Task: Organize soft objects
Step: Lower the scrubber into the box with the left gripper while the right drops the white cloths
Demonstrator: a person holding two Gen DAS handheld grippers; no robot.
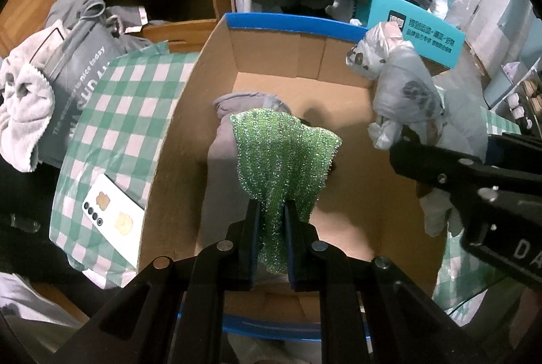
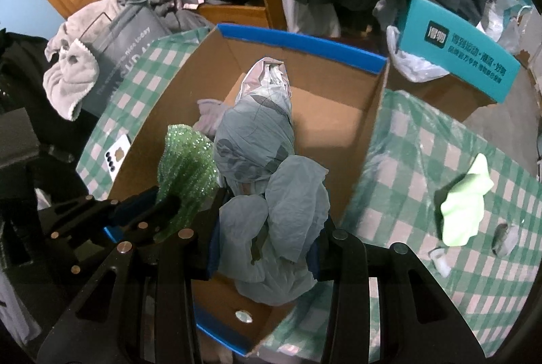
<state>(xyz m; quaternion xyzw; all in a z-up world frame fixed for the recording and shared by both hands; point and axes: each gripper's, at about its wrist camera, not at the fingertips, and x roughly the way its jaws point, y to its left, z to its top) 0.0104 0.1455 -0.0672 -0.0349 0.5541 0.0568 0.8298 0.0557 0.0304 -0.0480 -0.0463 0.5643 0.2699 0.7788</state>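
Presently, the left gripper [image 1: 271, 211] is pressed together on a green glittery cloth [image 1: 281, 154], which is held hanging over the open cardboard box [image 1: 169, 160]. The right gripper [image 2: 264, 248] is clamped around a crumpled grey plastic bag [image 2: 267, 181] with dark printed patches, likewise held above the box interior. A grey garment [image 1: 220, 130] is already seen lying on the box floor beneath the cloth. Outside the box, on the green checked tablecloth [image 2: 423, 160], a pale green soft item [image 2: 464, 208] is left to be gathered, and a white phone [image 1: 111, 211] lies near the box wall. The task is judged partly done: one item is stowed, two are about to be dropped, at least one remains.
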